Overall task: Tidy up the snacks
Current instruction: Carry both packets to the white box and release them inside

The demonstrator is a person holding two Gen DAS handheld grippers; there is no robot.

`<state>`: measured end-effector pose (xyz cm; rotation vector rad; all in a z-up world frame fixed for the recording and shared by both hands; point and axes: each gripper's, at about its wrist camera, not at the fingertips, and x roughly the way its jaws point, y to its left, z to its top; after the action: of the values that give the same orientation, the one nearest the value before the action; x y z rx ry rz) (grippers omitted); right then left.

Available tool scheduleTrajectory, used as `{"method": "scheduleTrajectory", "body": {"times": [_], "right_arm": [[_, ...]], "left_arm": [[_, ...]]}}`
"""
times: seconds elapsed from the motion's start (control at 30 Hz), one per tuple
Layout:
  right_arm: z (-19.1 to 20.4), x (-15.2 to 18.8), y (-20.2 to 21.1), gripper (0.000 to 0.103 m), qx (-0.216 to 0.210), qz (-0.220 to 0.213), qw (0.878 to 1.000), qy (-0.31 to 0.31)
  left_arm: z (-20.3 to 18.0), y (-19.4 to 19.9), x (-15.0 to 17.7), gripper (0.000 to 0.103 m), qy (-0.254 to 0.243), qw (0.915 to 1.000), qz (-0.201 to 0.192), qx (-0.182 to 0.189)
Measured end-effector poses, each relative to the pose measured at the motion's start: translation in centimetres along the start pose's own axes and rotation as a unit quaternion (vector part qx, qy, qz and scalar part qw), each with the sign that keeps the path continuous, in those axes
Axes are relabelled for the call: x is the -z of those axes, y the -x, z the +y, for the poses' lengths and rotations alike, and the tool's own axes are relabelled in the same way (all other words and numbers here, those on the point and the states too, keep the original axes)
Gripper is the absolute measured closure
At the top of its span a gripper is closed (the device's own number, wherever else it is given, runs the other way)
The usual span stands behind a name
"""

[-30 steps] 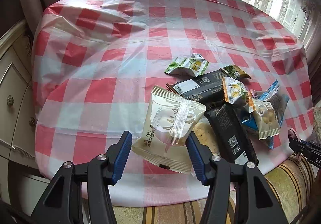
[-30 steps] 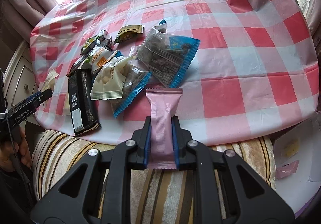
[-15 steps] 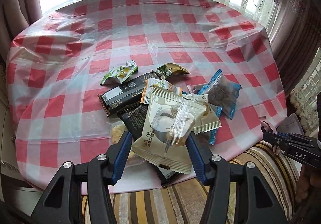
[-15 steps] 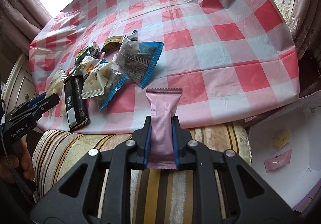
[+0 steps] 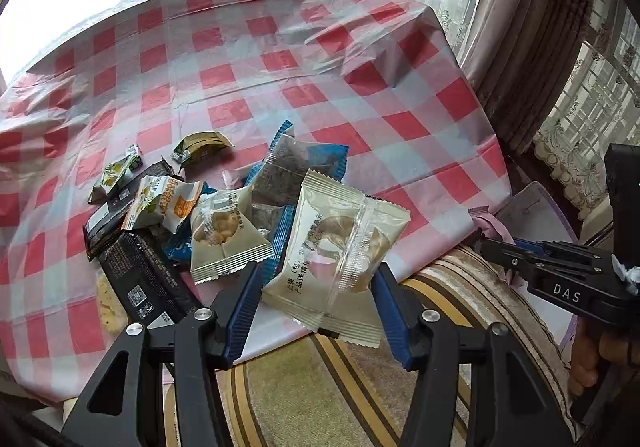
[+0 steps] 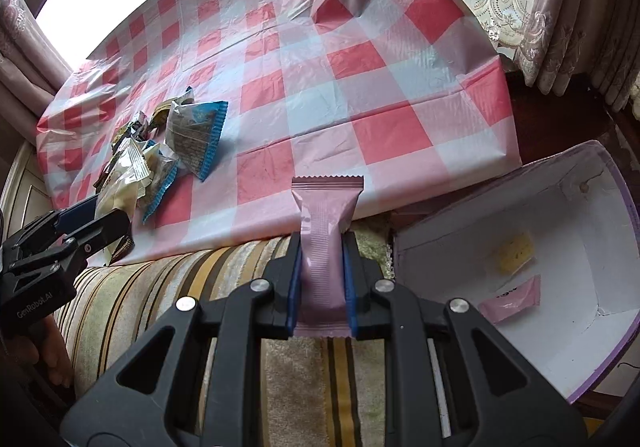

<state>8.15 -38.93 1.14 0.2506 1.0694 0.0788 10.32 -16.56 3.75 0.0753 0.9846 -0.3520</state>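
2 hand-held grippers (image 5: 316, 311) (image 6: 320, 283), 2 pink bars (image 6: 326, 247) (image 6: 510, 303), 1 yellow packet (image 6: 516, 253), 1 white box (image 6: 580, 363), 2 black packets (image 5: 148, 283) (image 5: 110, 217).

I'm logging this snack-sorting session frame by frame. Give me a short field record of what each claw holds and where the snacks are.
left claw: shut on cream pastry packet
right claw: shut on pink bar
snack pile: loose on checkered tablecloth, near its front edge
white box: right of the table, open, lower than the tabletop
box contents: pink packet, yellow packet
under claws: striped sofa
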Motion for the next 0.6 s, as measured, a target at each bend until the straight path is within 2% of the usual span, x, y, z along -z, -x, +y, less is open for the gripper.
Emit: {"method": "scheduleTrajectory", "body": {"times": [0.6], "right_arm": [[-9.8,2.3,1.6,0.081,0.095,-0.011,0.993,-0.068]], "left_arm": [[-11.8,-3.0,-1.3,0.046,-0.094,0.992,0.035,0.076]]}}
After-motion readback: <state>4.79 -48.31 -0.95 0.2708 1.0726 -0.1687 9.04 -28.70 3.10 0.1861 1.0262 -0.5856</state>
